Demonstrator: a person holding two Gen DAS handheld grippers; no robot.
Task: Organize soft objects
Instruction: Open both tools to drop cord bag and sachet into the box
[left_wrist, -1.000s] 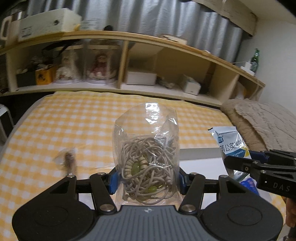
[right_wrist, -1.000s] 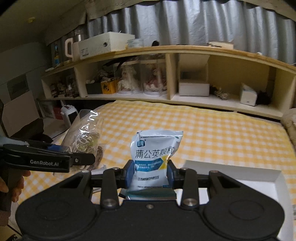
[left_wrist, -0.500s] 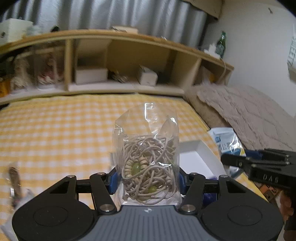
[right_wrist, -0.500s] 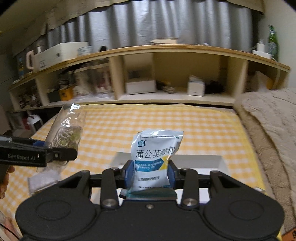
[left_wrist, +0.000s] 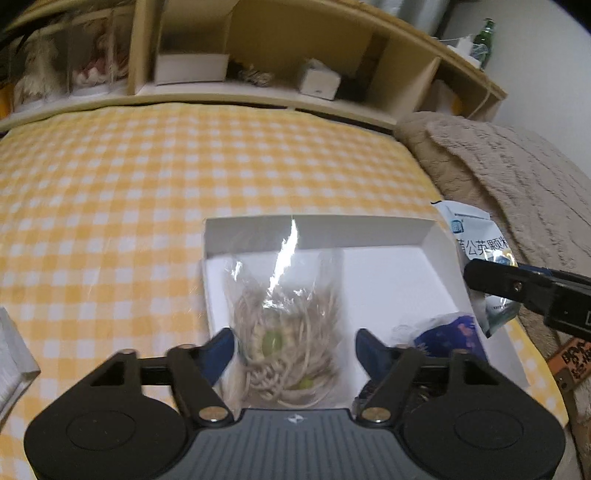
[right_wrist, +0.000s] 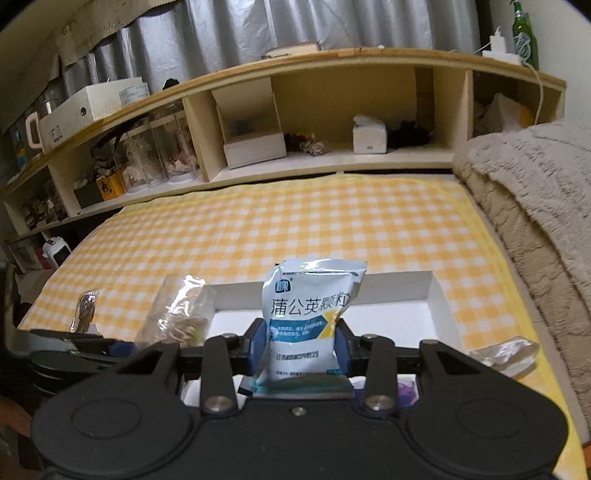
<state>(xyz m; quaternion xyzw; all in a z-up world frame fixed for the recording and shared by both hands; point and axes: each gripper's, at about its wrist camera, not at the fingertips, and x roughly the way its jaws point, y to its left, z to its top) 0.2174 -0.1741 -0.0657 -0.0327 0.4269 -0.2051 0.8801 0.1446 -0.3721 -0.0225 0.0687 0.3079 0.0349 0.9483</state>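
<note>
Left gripper: its jaws are opening, and the clear bag of cord and beads sits between them with a gap at each blue pad, so nothing presses on it any more.
Clear bag: straight ahead of the left gripper, inside the white box, leaning toward the box's left wall.
Right gripper: pinching the white and blue sachet low down, so the sachet stands upright between the pads.
Sachet: ahead of the right gripper, above the near part of the white box; I cannot tell whether its bottom touches the floor of it.
Risk, clear bag: I think the slick, crinkly film could cling to a pad and lift out when the gripper backs away, or the bag could flop over the left wall onto the bed.
Risk, sachet: top-heavy in a low grip; let go too high, it may topple onto the blue pouch or over the rim.
Risk, grippers: they work near each other over one box, so a sideways move could knock one against the other.
</note>
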